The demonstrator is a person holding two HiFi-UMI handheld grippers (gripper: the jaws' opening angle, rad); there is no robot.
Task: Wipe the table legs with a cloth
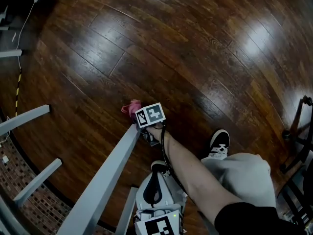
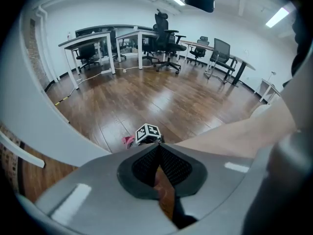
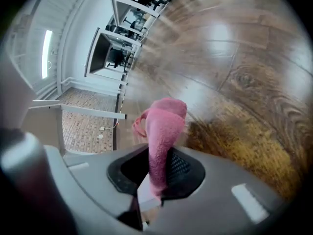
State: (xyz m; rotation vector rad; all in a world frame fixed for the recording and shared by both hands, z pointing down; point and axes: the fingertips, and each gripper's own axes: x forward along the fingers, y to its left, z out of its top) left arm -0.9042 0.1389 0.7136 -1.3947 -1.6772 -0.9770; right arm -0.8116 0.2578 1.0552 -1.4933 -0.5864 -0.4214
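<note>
Here the pink cloth was clamped in the right gripper, at the low end of the grey table leg, near the wood floor. The left gripper was closed and empty. The wipe would probably go best with the cloth pressed flat and stroked lengthwise.

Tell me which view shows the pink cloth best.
The right gripper view: the pink cloth sits large and central, pinched between the right gripper's fingers. The head view shows only a small pink corner past that gripper; the left gripper view, a tiny patch.
</note>
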